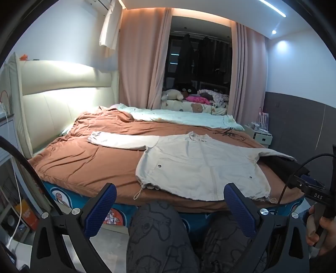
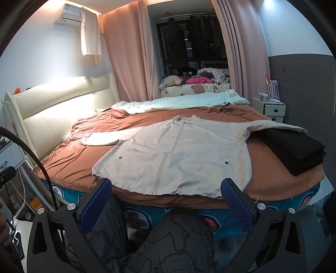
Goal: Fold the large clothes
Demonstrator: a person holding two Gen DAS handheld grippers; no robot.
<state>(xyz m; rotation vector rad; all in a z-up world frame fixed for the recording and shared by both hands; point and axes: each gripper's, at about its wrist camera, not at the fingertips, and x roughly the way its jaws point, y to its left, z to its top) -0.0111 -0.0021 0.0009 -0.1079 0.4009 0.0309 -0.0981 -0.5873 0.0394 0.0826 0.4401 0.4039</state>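
Both my jaws — left gripper point(image 1: 170, 196) and right gripper point(image 2: 167, 193) — gape wide, holding nothing; jacket point(image 2: 172, 153) lies flat on the bed point(image 2: 69, 155) — next, I think, grab a sleeve point(image 1: 124, 141).

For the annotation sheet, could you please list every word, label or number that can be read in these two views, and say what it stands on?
"DAS": white letters on the black body of the right gripper, seen in the left wrist view.
Air conditioner: a small mark on its front, too small to read.
Orange box on the floor: print too blurred to read.
Blue bed sheet: cartoon pictures only, no legible words.
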